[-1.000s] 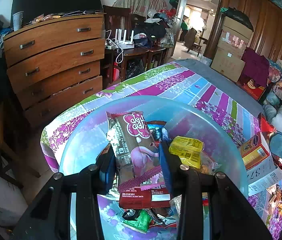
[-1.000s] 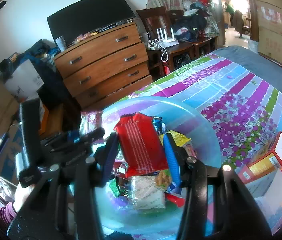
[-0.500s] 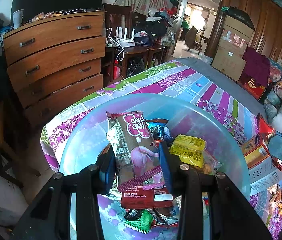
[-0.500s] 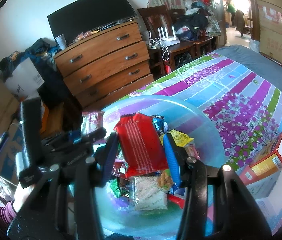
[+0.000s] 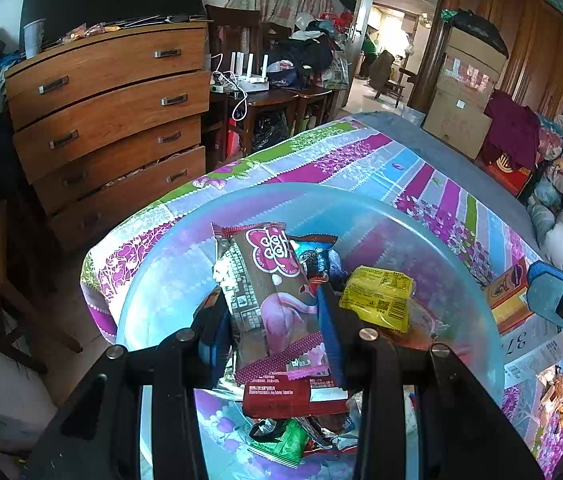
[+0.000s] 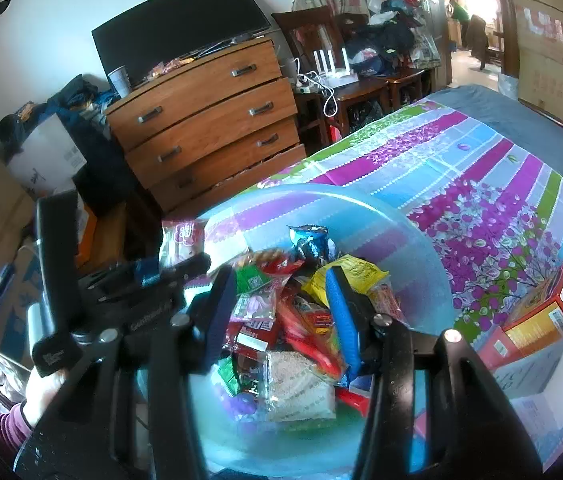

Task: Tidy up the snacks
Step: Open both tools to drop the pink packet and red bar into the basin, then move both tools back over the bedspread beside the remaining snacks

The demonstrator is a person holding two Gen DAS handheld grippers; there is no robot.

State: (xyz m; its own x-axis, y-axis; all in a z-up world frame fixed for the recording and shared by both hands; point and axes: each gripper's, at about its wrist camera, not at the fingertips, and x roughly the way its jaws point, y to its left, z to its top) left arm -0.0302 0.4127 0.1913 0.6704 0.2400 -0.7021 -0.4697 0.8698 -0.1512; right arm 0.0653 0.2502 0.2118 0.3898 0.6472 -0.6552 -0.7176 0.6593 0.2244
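Left gripper (image 5: 275,312) pinching a brown-and-pink snack pack (image 5: 271,292) between both blue pads, held over the translucent blue bowl (image 5: 441,240). Pink flower logo on the pack, lettering not really readable. Right gripper (image 6: 281,300) spread wide with nothing between the pads, hanging over the bowl's snack pile (image 6: 301,340). Yellow packet (image 5: 377,298) just right of the gripped pack. Orange box (image 6: 541,316) outside the bowl's right rim, bare striped bedspread (image 6: 461,160) beyond the bowl.

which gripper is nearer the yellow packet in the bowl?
Right. The right gripper is over the pile, one finger touching or overlapping the yellow packet. The left gripper, shut on the pink wafer pack, sits beside it.
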